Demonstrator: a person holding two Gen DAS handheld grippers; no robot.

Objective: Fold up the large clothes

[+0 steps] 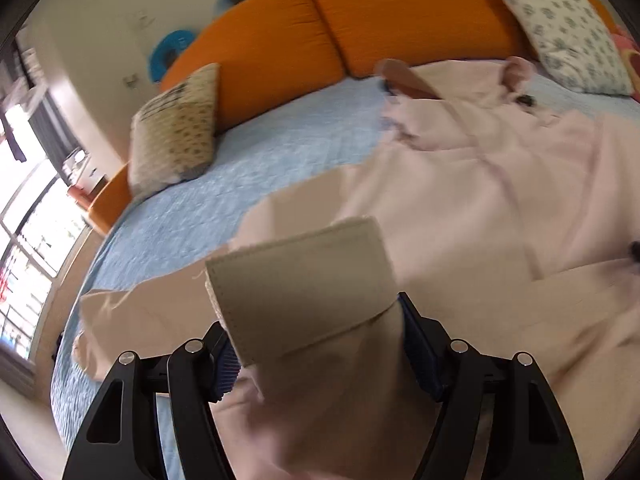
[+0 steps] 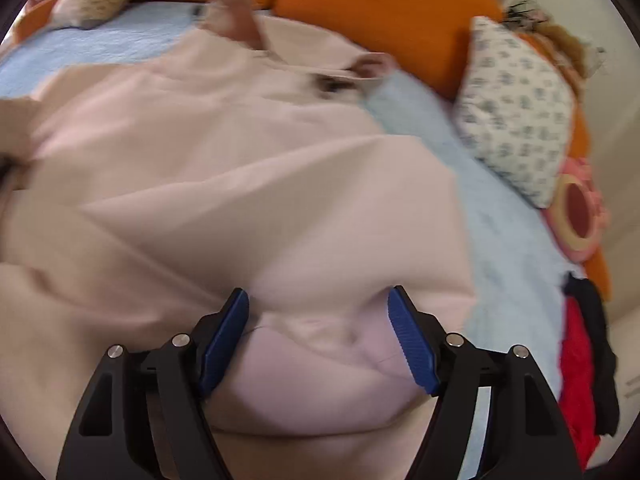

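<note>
While both cameras look down onto the bed, we note a large pale pink garment spread across its light blue quilt, with the collar end lying toward the orange headboard cushions.

Left wrist view: the left gripper has a ribbed cuff, apparently a sleeve end, standing up between its blue pads. Cloth fills the gap and lies against both pads, so we record it as pinching the cuff, jaws fairly wide around the bunched fabric. Some motion blur; the contact on the right-hand pad is partly hidden by the cloth. A beige patterned pillow lies on the left of the quilt, a white flowered pillow on the right near the headboard. A window shows at the far left edge.

Right wrist view: the right gripper hangs over the garment's near part, jaws spread. Puckered pink fabric lies between the blue fingers, but we cannot confirm that the pads press on it; we log it as not gripping. Beside the bed's right edge we see red and black clothes, and above them a round pink object next to the flowered pillow.
</note>
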